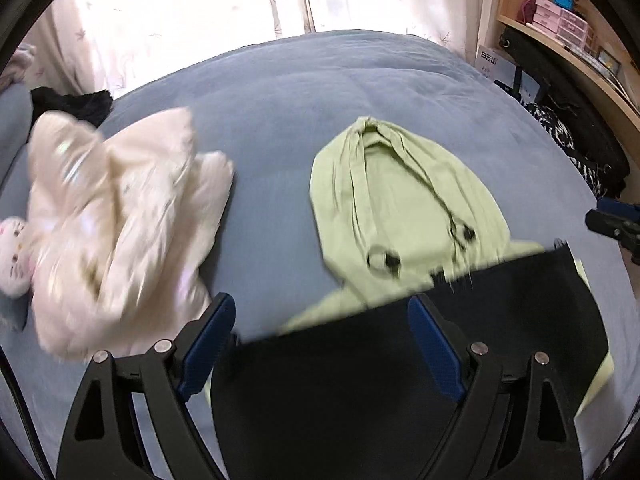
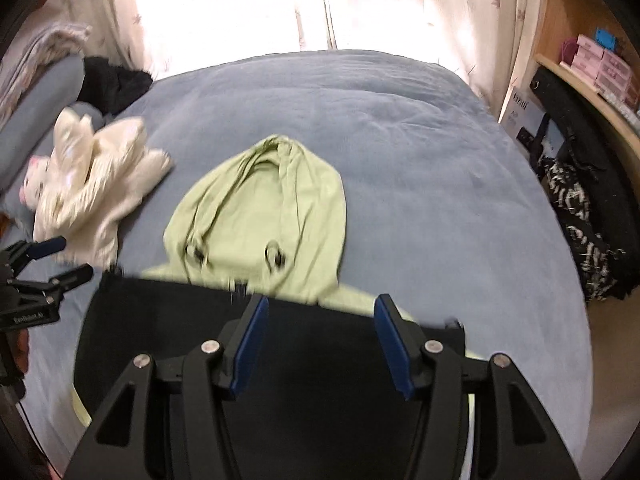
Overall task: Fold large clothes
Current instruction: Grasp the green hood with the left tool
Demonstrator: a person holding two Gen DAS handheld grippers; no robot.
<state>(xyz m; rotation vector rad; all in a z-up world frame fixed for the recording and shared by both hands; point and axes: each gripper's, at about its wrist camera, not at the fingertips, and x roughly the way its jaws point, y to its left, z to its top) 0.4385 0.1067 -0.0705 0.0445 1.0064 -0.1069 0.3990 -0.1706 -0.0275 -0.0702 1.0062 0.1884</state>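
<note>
A light green hoodie lies on the blue-grey bed, with its hood pointing away from me. A flat black piece of cloth covers the hoodie's body on the near side. My left gripper hangs above the cloth's left part, open, with nothing between its blue pads. My right gripper is over the cloth's right part, also open and holding nothing. Each gripper shows at the edge of the other's view: the right gripper and the left gripper.
A crumpled cream garment and a white plush toy lie at the left. A black garment is at the back left. Curtains hang behind the bed. A wooden shelf and a patterned garment are at the right.
</note>
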